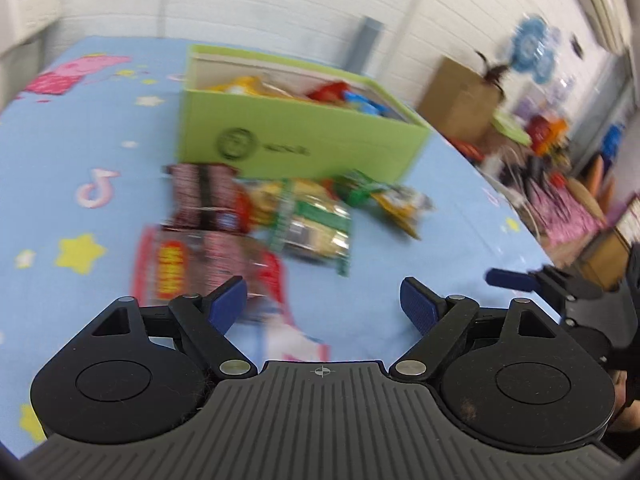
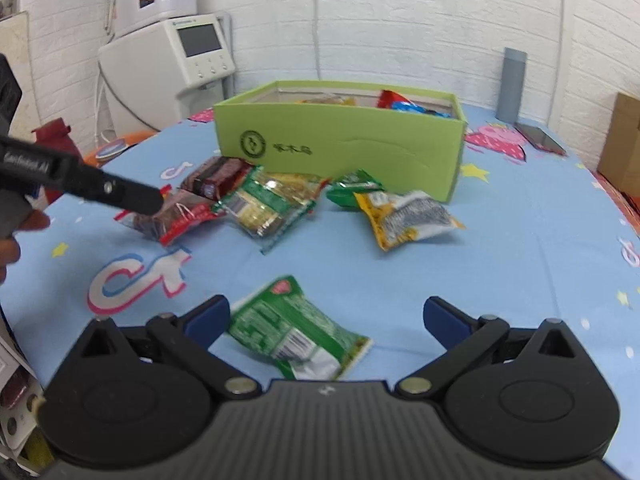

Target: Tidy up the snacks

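Note:
A green box [image 2: 360, 148] [image 1: 312, 140] stands on the blue table and holds several snack packs. In front of it lie loose packs: a dark red one [image 2: 216, 178] [image 1: 204, 196], a red-edged one [image 2: 172, 220] [image 1: 208, 268], a green-and-clear one [image 2: 268, 208] [image 1: 316, 224], a small green one [image 2: 352, 190] and a yellow one [image 2: 408, 216] [image 1: 400, 200]. A green pack [image 2: 296, 332] lies just in front of my right gripper [image 2: 326, 318], which is open and empty. My left gripper [image 1: 324, 300] is open and empty, above the red-edged pack; it shows in the right wrist view [image 2: 120, 192].
The table wears a blue cartoon cloth [image 2: 520, 260]. A grey cylinder [image 2: 512, 84] and a dark phone [image 2: 540, 138] sit at the back right, behind the box. White appliances [image 2: 176, 68] stand beyond the table's left edge. Cardboard boxes [image 1: 460, 100] and clutter lie beyond the table.

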